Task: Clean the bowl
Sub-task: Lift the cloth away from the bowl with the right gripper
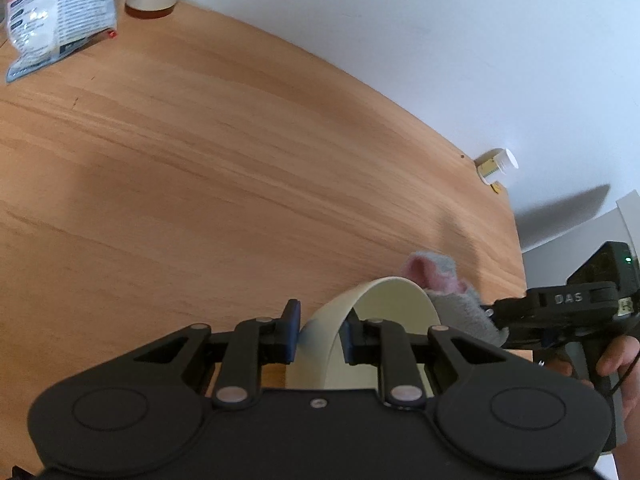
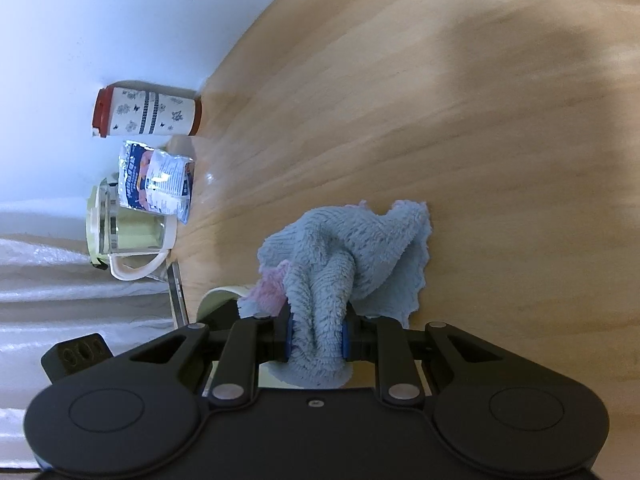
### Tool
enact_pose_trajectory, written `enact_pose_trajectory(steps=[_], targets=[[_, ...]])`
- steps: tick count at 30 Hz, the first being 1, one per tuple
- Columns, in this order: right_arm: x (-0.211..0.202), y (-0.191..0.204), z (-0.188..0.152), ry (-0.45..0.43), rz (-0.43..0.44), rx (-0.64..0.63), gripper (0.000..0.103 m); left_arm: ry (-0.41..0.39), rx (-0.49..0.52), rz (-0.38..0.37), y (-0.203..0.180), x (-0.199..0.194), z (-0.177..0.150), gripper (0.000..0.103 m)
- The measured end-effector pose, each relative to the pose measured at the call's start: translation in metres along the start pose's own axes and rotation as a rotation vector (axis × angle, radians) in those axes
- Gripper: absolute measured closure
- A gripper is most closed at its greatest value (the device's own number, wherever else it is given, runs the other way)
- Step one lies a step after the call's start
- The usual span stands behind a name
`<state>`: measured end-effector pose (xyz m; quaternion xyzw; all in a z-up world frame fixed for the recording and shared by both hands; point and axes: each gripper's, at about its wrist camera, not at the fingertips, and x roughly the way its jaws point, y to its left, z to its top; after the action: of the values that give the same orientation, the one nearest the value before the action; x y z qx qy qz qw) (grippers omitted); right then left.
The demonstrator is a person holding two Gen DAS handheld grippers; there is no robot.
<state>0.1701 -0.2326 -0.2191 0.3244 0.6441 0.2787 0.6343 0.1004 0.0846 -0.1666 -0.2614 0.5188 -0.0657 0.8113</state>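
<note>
Between left gripper (image 1: 319,330) jaws: bowl (image 1: 384,300) rim clamped. Right gripper (image 2: 317,334) view: jaws pinching cloth (image 2: 344,248).

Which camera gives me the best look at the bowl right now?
The left wrist view: the pale cream bowl sits tilted in the left gripper, inside and rim visible. The right wrist view shows only a rim sliver behind the fluffy grey-blue cloth.

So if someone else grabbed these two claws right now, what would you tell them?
Left claw: shut on the rim of the cream bowl, held tilted over the wooden table.
Right claw: shut on the blue-and-pink cloth, which is bunched against the bowl's edge.
Done: both things are gripped.
Left: wiping the bowl. Whether any wiping has happened, I cannot tell.
</note>
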Motion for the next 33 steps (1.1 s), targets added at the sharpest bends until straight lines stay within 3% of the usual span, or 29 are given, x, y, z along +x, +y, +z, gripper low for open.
enact_pose_trajectory(steps=[4,10,13,17,19,23,33], targets=[[-0.007,0.014,0.0,-0.071,-0.026,-0.101,0.079,0.003,-0.026,0.013,0.008,-0.001,0.002,0.083],[-0.016,0.018,-0.001,-0.102,-0.007,-0.112,0.079,0.036,-0.02,0.002,0.014,0.002,0.007,0.08],[-0.024,0.016,-0.005,-0.125,0.006,-0.096,0.079,0.08,0.049,0.003,0.01,0.003,0.012,0.061],[-0.038,0.012,-0.014,-0.18,-0.024,-0.097,0.079,0.16,0.245,0.019,-0.001,0.001,0.021,0.052],[-0.043,0.012,-0.02,-0.204,-0.036,-0.123,0.079,0.183,0.355,0.06,-0.008,0.002,0.026,0.05],[-0.051,0.008,-0.029,-0.223,-0.019,-0.124,0.079,0.238,0.471,0.096,-0.022,0.017,0.032,0.047],[-0.068,-0.013,-0.06,-0.275,0.0,-0.057,0.079,0.276,0.589,0.058,-0.042,0.038,0.045,0.047]])
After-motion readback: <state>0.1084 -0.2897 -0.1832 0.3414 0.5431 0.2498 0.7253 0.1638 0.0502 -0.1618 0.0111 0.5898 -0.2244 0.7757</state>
